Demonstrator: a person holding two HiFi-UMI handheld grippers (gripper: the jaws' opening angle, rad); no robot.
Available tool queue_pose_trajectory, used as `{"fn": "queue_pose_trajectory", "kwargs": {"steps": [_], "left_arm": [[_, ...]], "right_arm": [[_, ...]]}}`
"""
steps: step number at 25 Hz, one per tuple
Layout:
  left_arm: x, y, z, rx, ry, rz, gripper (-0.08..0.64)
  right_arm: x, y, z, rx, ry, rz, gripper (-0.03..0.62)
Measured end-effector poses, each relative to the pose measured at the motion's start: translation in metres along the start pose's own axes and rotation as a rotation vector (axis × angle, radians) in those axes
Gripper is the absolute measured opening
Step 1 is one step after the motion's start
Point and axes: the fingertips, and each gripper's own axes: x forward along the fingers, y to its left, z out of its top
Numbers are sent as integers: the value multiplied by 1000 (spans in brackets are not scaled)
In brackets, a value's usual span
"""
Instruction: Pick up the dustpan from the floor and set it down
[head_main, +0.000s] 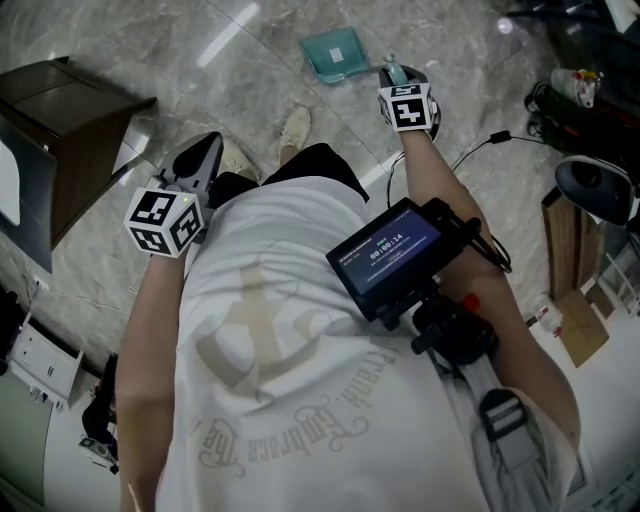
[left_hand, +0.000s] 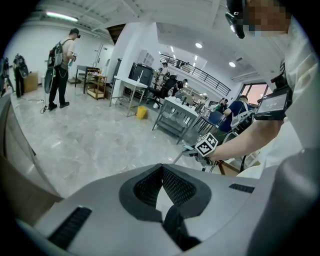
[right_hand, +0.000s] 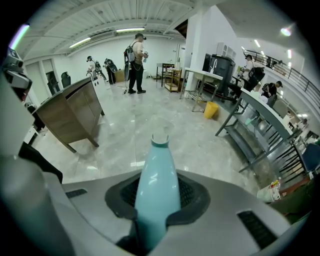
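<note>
Head view: right gripper (head_main: 393, 75) sits at upper centre of frame, clamped on the teal handle (head_main: 368, 70) of the dustpan (head_main: 335, 52). The pan part lies just left of it, over the marble floor (head_main: 250, 90). Right gripper view confirms: jaws narrow, pads pressed on both sides of the handle, hang-hole tip poking out past them. Left gripper (head_main: 205, 150) is at left of frame by the person's hip. Its jaws are together w/ nothing in them; left gripper view shows the pads meeting at the tips.

Risks, as I judge them:
- Grip is on a glossy, tapering handle w/ the pan's weight hanging off to one side, so it could pivot or slide in the pads if the wrist tips more.
- On set-down the front lip prob lands first. Letting go early means it flops or skids on the smooth floor.
- Shoe (head_main: 295, 130) is near the pan, just below it in frame, so a swing back could clip it.
- Cable (head_main: 480, 145) at right is well apart from the work, low worry.

Hard to tell:
- Whether the pan touches the floor or hangs above it; no view settles that.
- Pan itself is out of the right gripper view, only the handle shows.
- Right jaws in head view are mostly behind the marker cube (head_main: 408, 105).
- Pan's contents, if any, are unreadable.
</note>
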Motion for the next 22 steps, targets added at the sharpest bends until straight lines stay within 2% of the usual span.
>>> {"fn": "queue_pose_trajectory", "kwargs": {"steps": [9, 16, 19, 22], "left_arm": [[0, -1, 4, 8, -1, 3, 11], [-2, 0, 2, 10, -6, 8, 11], [0, -1, 1, 15, -7, 0, 11], [4, -2, 3, 20, -10, -10, 11]], "right_arm": [[3, 17, -14, -31, 39, 37, 98], [4, 26, -23, -13, 30, 60, 101], [7, 32, -29, -35, 57, 94, 103], [11, 38, -35, -60, 66, 136, 145]]}}
